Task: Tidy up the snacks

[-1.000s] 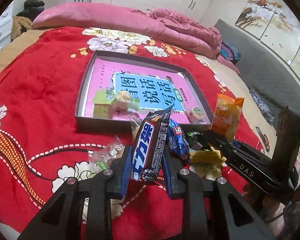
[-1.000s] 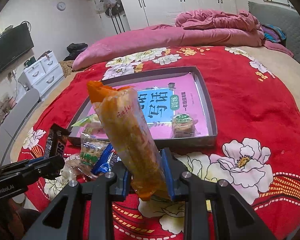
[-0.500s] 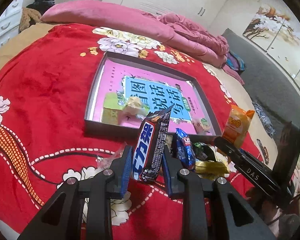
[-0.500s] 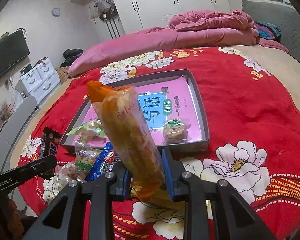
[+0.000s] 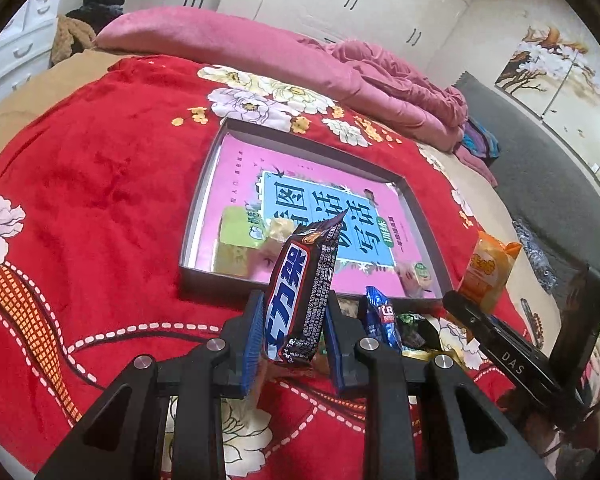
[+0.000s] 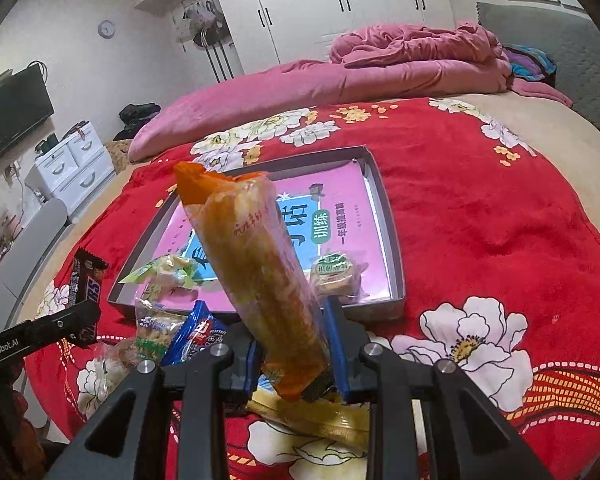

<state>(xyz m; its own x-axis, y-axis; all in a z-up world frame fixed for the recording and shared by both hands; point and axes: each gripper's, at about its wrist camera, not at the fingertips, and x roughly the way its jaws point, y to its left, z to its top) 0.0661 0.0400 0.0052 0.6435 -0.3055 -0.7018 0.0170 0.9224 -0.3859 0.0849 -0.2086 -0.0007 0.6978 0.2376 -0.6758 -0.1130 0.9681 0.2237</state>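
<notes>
My left gripper (image 5: 294,340) is shut on a dark Snickers bar (image 5: 302,292), held upright above the red blanket just in front of the grey tray (image 5: 198,216). My right gripper (image 6: 296,354) is shut on a long orange snack packet (image 6: 256,272), held upright in front of the same tray (image 6: 392,240). The tray holds a pink book (image 5: 244,168), a green-wrapped snack (image 5: 236,236) and a small round pastry (image 6: 334,272). Loose snacks lie in front of the tray: a blue packet (image 6: 198,332), a clear biscuit packet (image 6: 152,328) and a yellow packet (image 6: 332,420).
The tray lies on a bed with a red flowered blanket (image 5: 80,184). A pink quilt (image 6: 340,76) is piled at the far side. White drawers (image 6: 72,164) stand to the left of the bed. The other gripper shows at each view's edge, right one (image 5: 500,344) and left one (image 6: 40,332).
Both grippers have lifted and drawn back a little with their snacks still held. The tray and loose snacks have not moved.
</notes>
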